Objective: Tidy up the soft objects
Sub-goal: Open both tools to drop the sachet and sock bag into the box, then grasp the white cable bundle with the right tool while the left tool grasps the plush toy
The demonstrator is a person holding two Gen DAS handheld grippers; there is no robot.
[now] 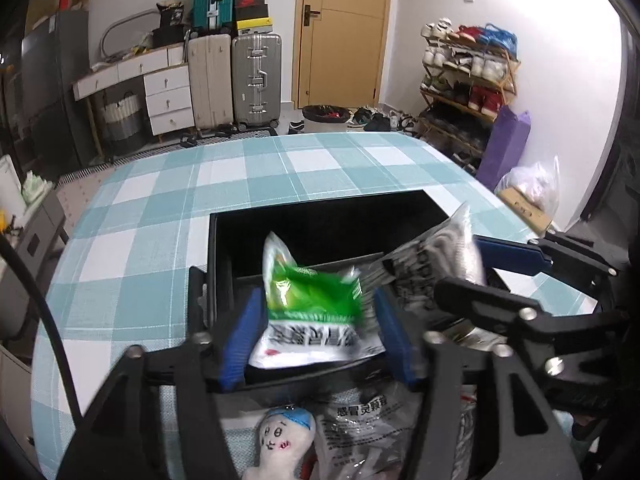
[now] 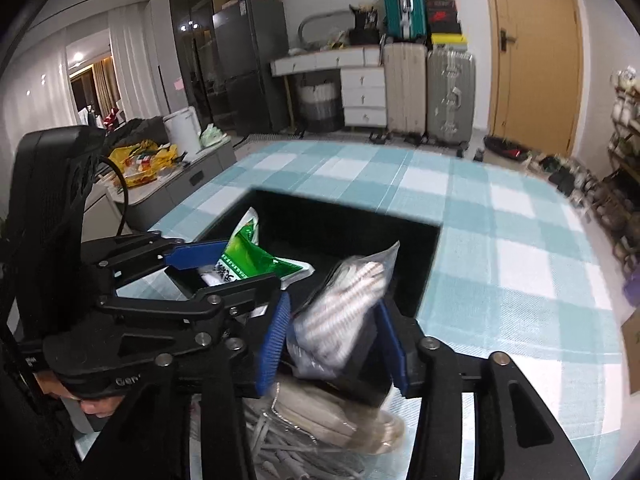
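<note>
My left gripper (image 1: 316, 332) is shut on a green and white packet (image 1: 312, 300) and holds it over the near part of the black box (image 1: 320, 216). My right gripper (image 2: 332, 340) is shut on a clear bag of striped grey cloth (image 2: 344, 308) over the box's near right part (image 2: 428, 264). In the left wrist view the right gripper (image 1: 472, 268) and its bag (image 1: 436, 256) show to the right. In the right wrist view the left gripper (image 2: 224, 264) and its green packet (image 2: 256, 256) show to the left.
Below the left gripper lie a white plush doll with a blue cap (image 1: 280, 440) and a clear packet with printed text (image 1: 360, 428). Below the right gripper lie beige cloth (image 2: 320, 412) and white cables (image 2: 280, 452). The teal checked tablecloth (image 1: 240, 176) spreads beyond the box.
</note>
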